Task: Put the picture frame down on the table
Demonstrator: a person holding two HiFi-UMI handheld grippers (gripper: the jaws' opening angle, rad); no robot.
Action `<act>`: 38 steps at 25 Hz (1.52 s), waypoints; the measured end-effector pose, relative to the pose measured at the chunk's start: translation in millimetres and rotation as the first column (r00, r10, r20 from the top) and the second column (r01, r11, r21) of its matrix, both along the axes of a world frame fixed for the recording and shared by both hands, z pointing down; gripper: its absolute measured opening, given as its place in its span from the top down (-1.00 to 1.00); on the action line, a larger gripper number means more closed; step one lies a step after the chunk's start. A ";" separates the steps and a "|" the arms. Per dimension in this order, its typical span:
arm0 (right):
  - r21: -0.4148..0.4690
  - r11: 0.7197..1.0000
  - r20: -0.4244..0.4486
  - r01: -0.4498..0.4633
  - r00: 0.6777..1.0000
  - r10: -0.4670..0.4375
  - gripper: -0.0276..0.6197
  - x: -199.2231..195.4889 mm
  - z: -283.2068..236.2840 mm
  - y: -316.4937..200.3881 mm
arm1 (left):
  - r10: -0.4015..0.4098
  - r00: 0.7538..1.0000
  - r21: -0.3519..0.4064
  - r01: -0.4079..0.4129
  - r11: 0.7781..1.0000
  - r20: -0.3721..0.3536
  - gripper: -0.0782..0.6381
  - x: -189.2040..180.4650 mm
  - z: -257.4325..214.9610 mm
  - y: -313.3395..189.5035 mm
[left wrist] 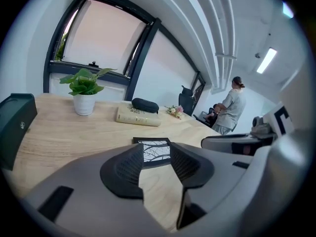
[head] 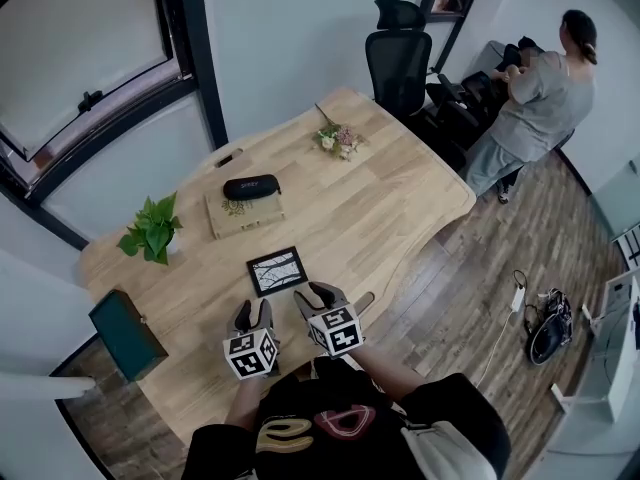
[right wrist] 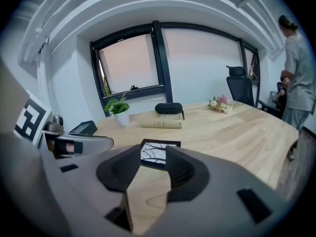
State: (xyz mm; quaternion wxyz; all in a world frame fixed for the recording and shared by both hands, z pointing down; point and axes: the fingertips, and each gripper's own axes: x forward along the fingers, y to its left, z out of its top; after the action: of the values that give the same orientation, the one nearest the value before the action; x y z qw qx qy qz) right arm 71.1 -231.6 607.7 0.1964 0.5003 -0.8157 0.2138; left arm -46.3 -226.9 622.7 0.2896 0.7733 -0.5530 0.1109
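- The picture frame (head: 277, 271) lay flat and face up on the wooden table (head: 400, 203), in its near part. Neither tool touched it, so the task looked done.
- The left gripper (head: 252, 314) and the right gripper (head: 322, 296) hung side by side just near of the frame. Both had their jaws apart and empty. In each gripper view the frame showed through the gap, but farther off on the tabletop.
- Risk, as I judged it: a low sweep of either tool across the frame could have nudged or spun it. Smooth wood would probably have let it slide.
- The two tools were close together, so a careless turn might have knocked one against the other.
- The table's near edge ran just under the hands, leaving little wood between frame and edge.
- Far of the frame, bare wood reached the book (head: 243, 214) and the dark case (head: 251, 186) lying on it.
- The right half stood open; the potted plant (head: 152, 228) and green box (head: 125, 333) crowded the left.
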 end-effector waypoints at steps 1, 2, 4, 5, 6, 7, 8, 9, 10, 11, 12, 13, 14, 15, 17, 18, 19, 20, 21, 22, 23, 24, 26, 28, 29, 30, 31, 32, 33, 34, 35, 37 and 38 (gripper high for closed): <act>0.010 1.000 0.002 0.000 1.000 0.000 0.43 -0.8 -3.5 1.4 | 0.001 1.000 0.004 -0.001 1.000 0.001 0.30 -1.3 -1.2 2.6; 0.018 1.000 0.002 -0.001 1.000 0.001 0.44 -1.1 -6.6 2.9 | 0.000 1.000 0.008 0.000 1.000 0.001 0.32 -2.4 -2.3 5.2; 0.031 0.999 0.001 -0.009 1.000 0.009 0.49 -1.1 -10.8 6.2 | -0.002 1.000 0.017 0.002 1.000 0.001 0.38 -4.8 -4.8 10.2; 0.035 0.999 0.001 -0.014 1.000 0.014 0.52 -1.4 -12.0 7.5 | -0.005 1.000 0.023 0.005 1.000 -0.001 0.41 -6.3 -6.8 12.4; 0.038 0.999 0.002 -0.020 1.000 0.020 0.55 -1.9 -13.1 8.5 | -0.010 1.000 0.032 0.010 0.999 -0.006 0.44 -7.9 -9.6 14.3; 0.041 0.999 0.003 -0.026 1.000 0.026 0.59 -2.2 -14.1 9.0 | -0.017 1.000 0.045 0.018 0.999 -0.016 0.50 -9.6 -13.0 15.7; 0.047 0.998 0.004 -0.035 0.999 0.035 0.64 -2.0 -15.0 8.9 | -0.026 0.999 0.058 0.028 0.998 -0.028 0.54 -11.1 -16.7 16.6; 0.055 0.997 0.004 -0.045 0.999 0.045 0.67 -1.4 -15.9 8.6 | -0.035 0.999 0.070 0.038 0.997 -0.040 0.57 -12.6 -20.2 17.4; 0.066 0.996 0.003 -0.056 0.998 0.056 0.70 -0.8 -17.3 8.3 | -0.043 0.998 0.080 0.047 0.996 -0.049 0.62 -14.0 -23.1 18.1; 0.081 0.994 -0.001 -0.068 0.998 0.068 0.73 -0.1 -19.4 8.0 | -0.048 0.997 0.086 0.052 0.995 -0.053 0.65 -15.3 -25.3 19.0; 0.099 0.992 -0.008 -0.080 0.997 0.081 0.75 0.5 -21.9 8.1 | -0.050 0.997 0.090 0.054 0.994 -0.053 0.66 -16.3 -26.6 20.3; 0.114 0.990 -0.016 -0.088 0.996 0.091 0.81 1.0 -24.0 8.7 | -0.050 0.997 0.092 0.055 0.994 -0.051 0.68 -17.2 -27.2 22.2; 0.125 0.988 -0.024 -0.091 0.995 0.095 0.83 1.0 -25.6 9.5 | -0.051 0.998 0.095 0.055 0.994 -0.049 0.69 -17.8 -27.5 24.0; 0.133 0.987 -0.029 -0.089 0.995 0.094 0.85 0.5 -26.9 9.8 | -0.051 0.997 0.100 0.056 0.993 -0.051 0.70 -18.2 -28.2 25.4; 0.144 0.986 -0.039 -0.078 0.996 0.085 0.87 -1.5 -28.6 10.3 | -0.053 0.996 0.114 0.060 0.992 -0.066 0.70 -19.2 -29.9 27.9; 0.148 0.986 -0.044 -0.072 0.996 0.079 0.88 -2.7 -28.7 11.4 | -0.053 0.996 0.117 0.061 0.991 -0.071 0.71 -19.7 -29.9 29.7; 0.151 0.986 -0.047 -0.065 0.996 0.073 0.88 -4.0 -28.6 12.7 | -0.052 0.996 0.119 0.060 0.991 -0.071 0.71 -20.2 -29.6 31.4; 0.153 0.986 -0.048 -0.061 0.996 0.069 0.88 -5.0 -28.7 13.6 | -0.050 0.997 0.120 0.058 0.991 -0.067 0.72 -20.6 -29.1 32.4; 0.156 0.986 -0.048 -0.059 0.997 0.068 0.88 -5.6 -29.1 14.0 | -0.050 0.997 0.122 0.057 0.991 -0.062 0.72 -21.0 -28.9 32.9; 0.159 0.986 -0.047 -0.058 0.997 0.066 0.88 -6.0 -29.5 14.8 | -0.052 0.997 0.123 0.059 0.991 -0.058 0.72 -21.4 -28.9 33.4; 0.158 0.986 -0.046 -0.055 0.997 0.063 0.88 -6.6 -29.4 16.2 | -0.055 0.997 0.125 0.062 0.990 -0.053 0.72 -21.9 -28.8 34.2; 0.155 0.986 -0.047 -0.053 0.997 0.061 0.88 -7.2 -29.4 17.8 | -0.059 0.997 0.126 0.065 0.990 -0.049 0.72 -22.7 -28.8 34.9; 0.157 0.986 -0.043 -0.057 0.997 0.064 0.88 -8.1 -30.5 19.0 | -0.063 0.997 0.131 0.067 0.989 -0.041 0.72 -24.0 -29.5 35.6; 0.165 0.984 -0.036 -0.064 0.997 0.071 0.88 -9.1 -31.0 19.0 | -0.063 0.997 0.138 0.067 0.988 -0.034 0.72 -25.1 -30.7 35.9; 0.166 0.984 -0.037 -0.064 0.997 0.071 0.88 -9.8 -30.3 19.9 | -0.062 0.998 0.141 0.065 0.988 -0.029 0.72 -25.3 -31.0 36.4; 0.166 0.984 -0.040 -0.062 0.997 0.069 0.88 -10.4 -29.3 21.1 | -0.060 0.998 0.144 0.062 0.988 -0.023 0.73 -25.3 -31.1 37.2; 0.168 0.984 -0.045 -0.059 0.997 0.068 0.88 -10.9 -28.8 22.1 | -0.057 0.998 0.147 0.059 0.987 -0.018 0.73 -25.1 -31.2 37.9; 0.173 0.983 -0.049 -0.058 0.996 0.068 0.88 -11.1 -29.0 22.2 | -0.054 0.998 0.151 0.055 0.987 -0.012 0.73 -24.7 -31.5 38.2; 0.179 0.982 -0.049 -0.060 0.996 0.070 0.88 -11.2 -29.9 21.6 | -0.052 0.999 0.156 0.052 0.986 -0.007 0.73 -24.3 -32.4 37.9; 0.183 0.981 -0.045 -0.064 0.996 0.074 0.88 -11.1 -30.8 21.1 | -0.050 0.999 0.161 0.050 0.986 -0.003 0.73 -24.0 -33.5 37.6; 0.185 0.980 -0.042 -0.070 0.996 0.079 0.88 -10.8 -31.2 21.6 | -0.046 0.999 0.164 0.046 0.985 0.001 0.73 -23.8 -34.5 37.9; 0.185 0.980 -0.047 -0.078 0.995 0.088 0.88 -9.4 -30.1 24.5 | -0.038 0.999 0.167 0.035 0.985 0.009 0.73 -23.3 -35.7 39.1; 0.192 0.978 -0.057 -0.074 0.995 0.087 0.88 -9.4 -30.2 25.4 | -0.034 0.999 0.169 0.031 0.985 0.013 0.73 -23.2 -35.9 39.0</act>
State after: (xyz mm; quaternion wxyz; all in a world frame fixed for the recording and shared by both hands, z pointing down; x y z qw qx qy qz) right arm 61.7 -206.2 577.6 0.1655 0.5562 -0.8046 0.1263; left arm -69.5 -188.0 586.8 0.2206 0.7849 -0.5754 0.0652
